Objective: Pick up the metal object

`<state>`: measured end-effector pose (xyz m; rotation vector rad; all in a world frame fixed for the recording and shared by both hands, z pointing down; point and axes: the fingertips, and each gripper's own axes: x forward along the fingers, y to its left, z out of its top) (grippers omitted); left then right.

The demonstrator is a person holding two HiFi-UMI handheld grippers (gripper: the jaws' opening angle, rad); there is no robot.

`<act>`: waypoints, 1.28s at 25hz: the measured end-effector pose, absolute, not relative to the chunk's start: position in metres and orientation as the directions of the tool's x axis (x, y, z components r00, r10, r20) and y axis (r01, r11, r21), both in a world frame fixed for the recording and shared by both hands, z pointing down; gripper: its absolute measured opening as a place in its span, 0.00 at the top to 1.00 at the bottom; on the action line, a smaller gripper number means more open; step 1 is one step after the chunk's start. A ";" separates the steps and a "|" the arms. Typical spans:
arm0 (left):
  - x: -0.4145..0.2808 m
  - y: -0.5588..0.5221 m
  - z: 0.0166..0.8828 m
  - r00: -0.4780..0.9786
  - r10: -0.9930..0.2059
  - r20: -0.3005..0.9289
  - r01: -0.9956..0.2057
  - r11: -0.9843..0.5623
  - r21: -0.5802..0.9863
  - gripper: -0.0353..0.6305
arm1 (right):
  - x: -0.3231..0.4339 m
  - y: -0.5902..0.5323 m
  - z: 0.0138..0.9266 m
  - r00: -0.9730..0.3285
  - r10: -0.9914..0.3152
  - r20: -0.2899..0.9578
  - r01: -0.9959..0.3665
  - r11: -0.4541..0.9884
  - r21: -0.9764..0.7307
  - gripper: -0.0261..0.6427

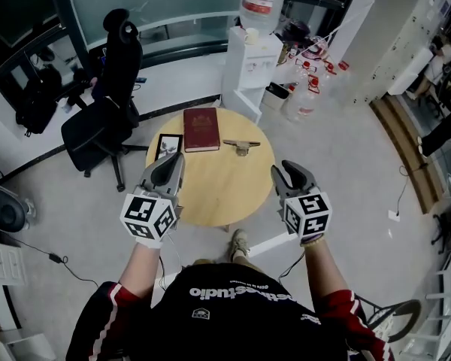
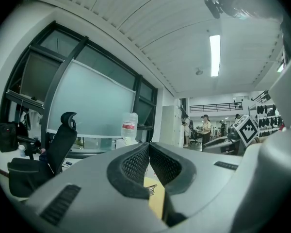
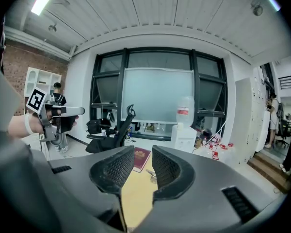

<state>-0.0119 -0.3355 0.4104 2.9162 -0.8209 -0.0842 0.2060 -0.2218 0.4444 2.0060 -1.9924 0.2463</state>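
The metal object is a small flat silvery piece lying on the round wooden table, at its far right, beside a red book. In the right gripper view the metal object shows through the gap of my right gripper, which is open and holds nothing. In the head view my right gripper hovers over the table's right edge, short of the object. My left gripper hovers at the table's left edge, and its pads meet at the tips with nothing between them.
A dark framed picture lies on the table left of the book. A black office chair stands to the left. A white water dispenser and several water bottles stand behind the table. My shoe shows below the table.
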 end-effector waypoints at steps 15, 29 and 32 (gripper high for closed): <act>0.037 -0.346 0.428 0.842 -0.538 0.023 -0.537 -0.834 0.125 0.92 | 0.252 -0.261 0.510 -0.055 -0.895 0.444 -0.994 0.091 0.061 0.77; 0.097 -0.359 0.445 0.808 -0.586 0.068 -0.589 -0.798 0.123 0.92 | 0.293 -0.316 0.569 -0.178 -0.836 0.519 -0.977 0.214 0.009 0.77; 0.107 -0.357 0.446 0.799 -0.597 0.078 -0.602 -0.790 0.119 0.92 | 0.300 -0.323 0.584 -0.192 -0.821 0.538 -0.973 0.232 0.006 0.77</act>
